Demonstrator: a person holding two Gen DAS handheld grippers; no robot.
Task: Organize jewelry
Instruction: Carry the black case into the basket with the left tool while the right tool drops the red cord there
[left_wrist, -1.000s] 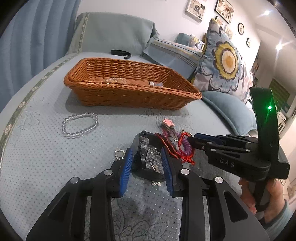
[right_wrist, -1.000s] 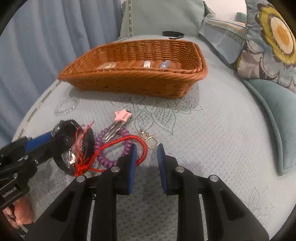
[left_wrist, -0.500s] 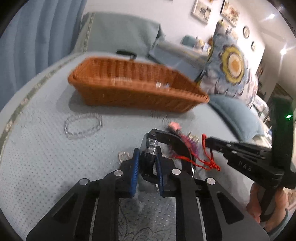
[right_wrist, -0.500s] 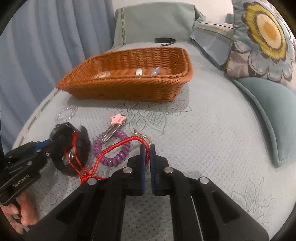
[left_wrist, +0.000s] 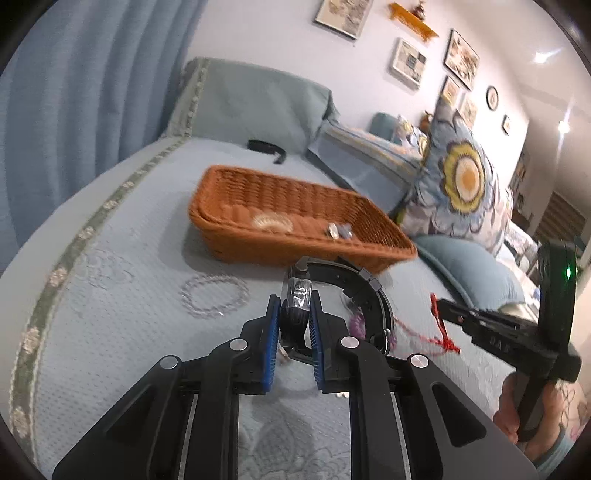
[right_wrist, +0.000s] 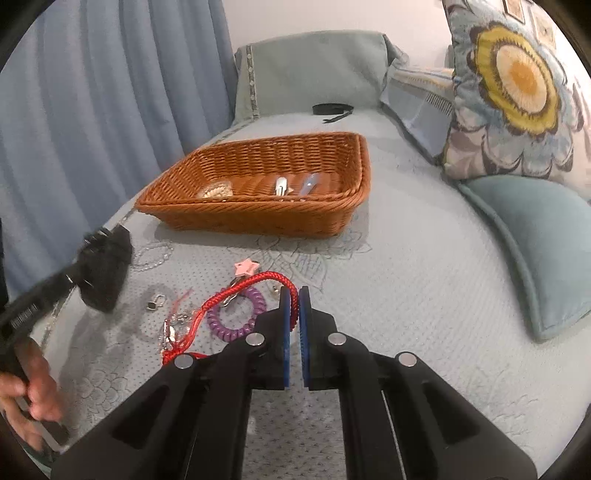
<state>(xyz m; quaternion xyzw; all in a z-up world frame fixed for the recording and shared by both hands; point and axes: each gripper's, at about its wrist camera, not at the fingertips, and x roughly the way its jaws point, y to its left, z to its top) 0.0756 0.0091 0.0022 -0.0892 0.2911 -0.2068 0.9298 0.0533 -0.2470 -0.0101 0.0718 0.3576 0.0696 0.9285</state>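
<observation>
Left gripper (left_wrist: 293, 325): clamped on black watch (left_wrist: 347, 291), lower centre, clear of the bed (left_wrist: 110, 332) for carrying | Right gripper (right_wrist: 294, 314): closed on red cord (right_wrist: 255, 286), lower centre, drawing it from purple coil (right_wrist: 236, 317) | Basket (right_wrist: 258, 218), upper centre: holds sorted pieces.

The basket (right_wrist: 258, 206) sits on the bed (right_wrist: 424, 277), toward the headboard end, with clips (right_wrist: 282, 185) inside. Nearer, a star clip (right_wrist: 246, 266), coil band (right_wrist: 236, 319) and cord (right_wrist: 236, 295) lie together; a bead bracelet (left_wrist: 214, 297) lies toward the bed's left edge.
</observation>
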